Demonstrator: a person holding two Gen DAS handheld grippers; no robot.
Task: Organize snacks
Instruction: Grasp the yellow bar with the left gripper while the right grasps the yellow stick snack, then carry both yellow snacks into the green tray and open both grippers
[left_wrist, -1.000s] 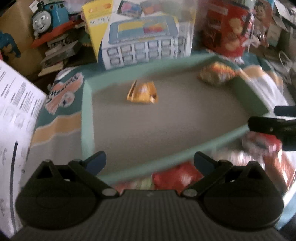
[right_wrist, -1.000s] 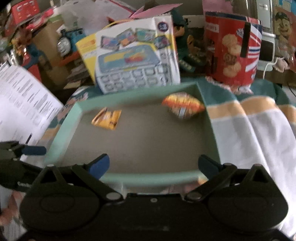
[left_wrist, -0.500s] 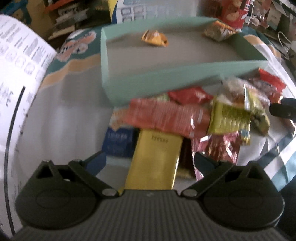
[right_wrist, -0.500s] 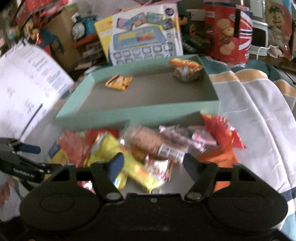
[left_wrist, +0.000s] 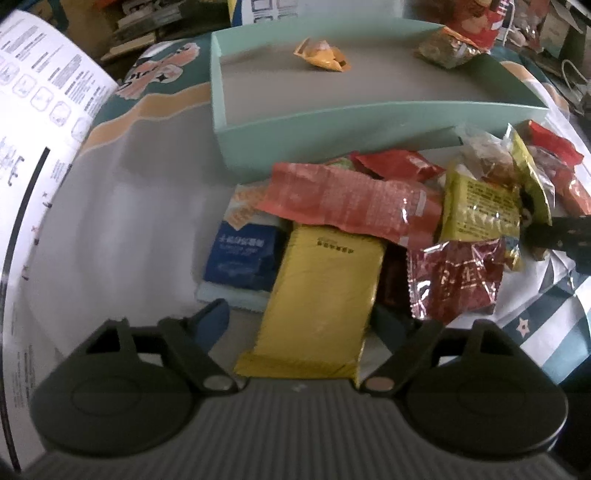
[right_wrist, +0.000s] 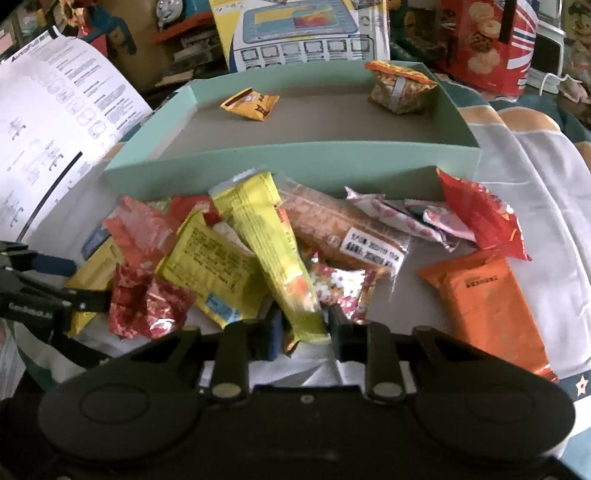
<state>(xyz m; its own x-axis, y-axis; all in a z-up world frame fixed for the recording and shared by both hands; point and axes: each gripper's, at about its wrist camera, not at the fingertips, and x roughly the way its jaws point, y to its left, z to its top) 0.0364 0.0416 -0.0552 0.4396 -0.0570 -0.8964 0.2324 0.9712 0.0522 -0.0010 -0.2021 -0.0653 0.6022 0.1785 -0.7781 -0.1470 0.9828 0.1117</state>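
A pile of snack packets lies in front of a mint-green tray. The tray holds a small orange packet and a brown snack bag. My left gripper is open, its fingers either side of a gold packet. My right gripper is shut on a long yellow packet, whose lower end sits between the fingers. Each gripper shows at the edge of the other's view.
Around the gold packet lie a blue box, a long red packet and a crinkled red wrapper. An orange packet and a red bag lie right. A printed sheet stands left; boxes and a biscuit tin stand behind.
Both grippers have pulled back from over the tray and dropped to the pile. The right gripper has closed from wide open onto the yellow packet. The left stays open.
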